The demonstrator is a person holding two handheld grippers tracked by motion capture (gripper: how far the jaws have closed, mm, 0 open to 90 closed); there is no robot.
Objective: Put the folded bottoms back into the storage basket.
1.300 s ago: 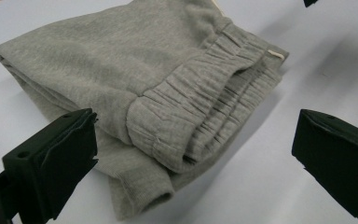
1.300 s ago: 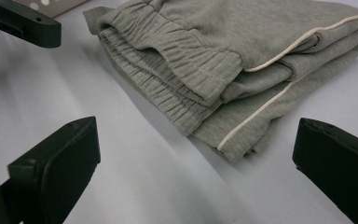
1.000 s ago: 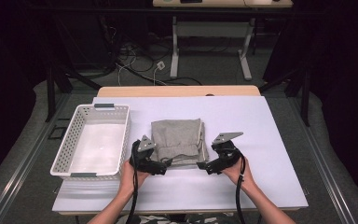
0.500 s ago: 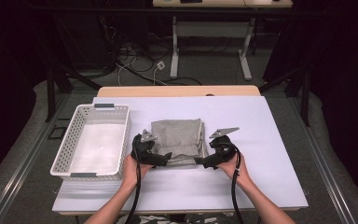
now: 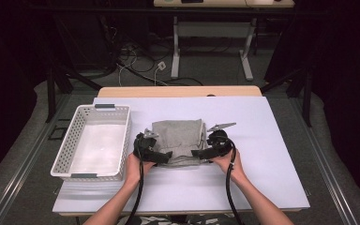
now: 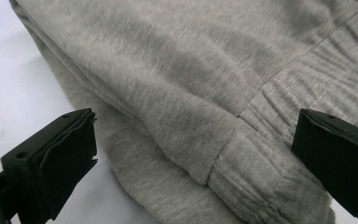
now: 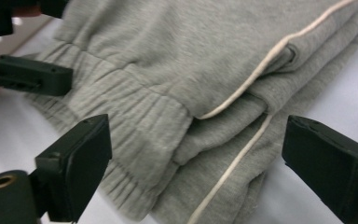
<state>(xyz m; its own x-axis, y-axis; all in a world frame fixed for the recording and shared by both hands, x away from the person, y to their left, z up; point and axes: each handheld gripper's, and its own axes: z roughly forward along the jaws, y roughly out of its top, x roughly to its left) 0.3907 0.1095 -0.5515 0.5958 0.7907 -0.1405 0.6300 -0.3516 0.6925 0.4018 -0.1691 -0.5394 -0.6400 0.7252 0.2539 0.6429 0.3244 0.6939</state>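
Basket (image 5: 92, 143) walls off the left — right of garment (image 5: 177, 136) prob. open.

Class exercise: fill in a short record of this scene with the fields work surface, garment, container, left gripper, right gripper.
work surface: white table
garment: folded grey sweatpants, lying flat near the table's middle
container: white basket, to the left of the sweatpants, nothing visible inside
left gripper: jaws open, straddling the near left edge of the sweatpants
right gripper: jaws open but just closing slightly, folded edge with pale piping between them, not pressed
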